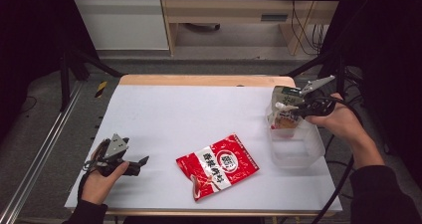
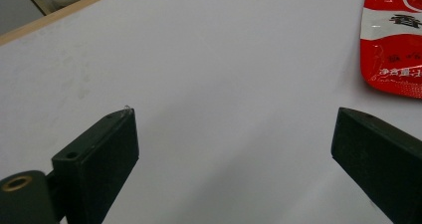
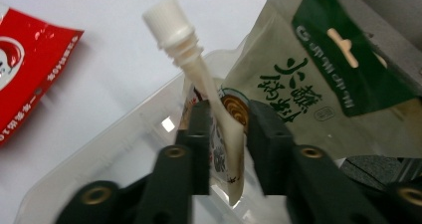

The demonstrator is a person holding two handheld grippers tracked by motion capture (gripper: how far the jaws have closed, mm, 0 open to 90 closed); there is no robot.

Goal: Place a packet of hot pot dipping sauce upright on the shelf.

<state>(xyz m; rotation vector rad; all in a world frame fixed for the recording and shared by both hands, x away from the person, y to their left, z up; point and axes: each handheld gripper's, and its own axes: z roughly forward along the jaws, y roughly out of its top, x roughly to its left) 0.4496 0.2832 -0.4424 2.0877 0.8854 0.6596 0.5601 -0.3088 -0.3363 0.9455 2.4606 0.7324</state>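
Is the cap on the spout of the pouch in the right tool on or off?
On. The white cap sits on the spout of the pouch, which the right tool pinches.

Left gripper (image 1: 130,165): black jaws, brass screw holes, grey three-cornered plate on top. Right gripper (image 1: 293,110): same, black cable trailing behind. Dark sleeves (image 1: 383,196), hands bare.

Spouted pouch (image 3: 226,134), white cap, held tilted over clear tub (image 1: 303,149); red sachet (image 1: 217,165) flat on tabletop (image 1: 164,114).
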